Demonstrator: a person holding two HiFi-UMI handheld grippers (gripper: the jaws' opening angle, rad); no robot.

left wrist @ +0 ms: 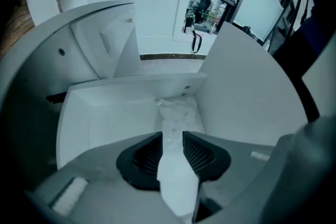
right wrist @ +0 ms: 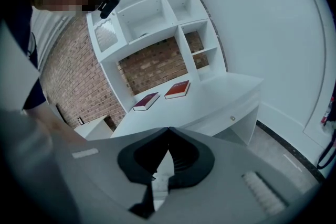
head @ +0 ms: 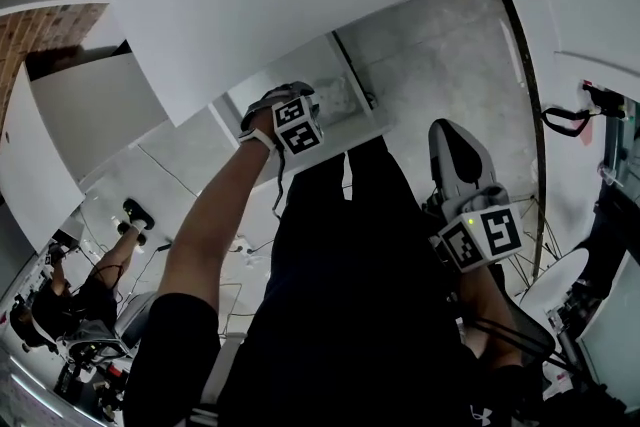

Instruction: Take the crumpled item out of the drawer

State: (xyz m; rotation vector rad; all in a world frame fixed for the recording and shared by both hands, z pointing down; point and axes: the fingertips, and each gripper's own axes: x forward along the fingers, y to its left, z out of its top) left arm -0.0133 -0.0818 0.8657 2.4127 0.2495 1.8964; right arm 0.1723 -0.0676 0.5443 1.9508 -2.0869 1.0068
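Note:
A white drawer point(left wrist: 100, 113) stands pulled out under the white desk point(head: 300, 5). A crumpled, whitish translucent item point(left wrist: 177, 112) lies at the drawer's back right corner. My left gripper point(left wrist: 172, 138) points into the drawer with its jaws open, and the crumpled item shows in the gap just beyond the dark pads point(left wrist: 144, 157); the pads do not press on it. In the head view my left gripper point(head: 296, 123) reaches out over the drawer point(head: 345, 85). My right gripper point(head: 482, 237) hangs by the person's side, away from the drawer. Its jaws point(right wrist: 168, 131) meet at the tips with nothing held.
Two red books point(right wrist: 177, 89) point(right wrist: 146, 101) lie on the desk top point(right wrist: 210, 99) under white wall shelves point(right wrist: 157, 2) and a brick wall. A chair point(head: 460, 160) stands at the right of the concrete floor. Another person point(head: 90, 300) sits at lower left.

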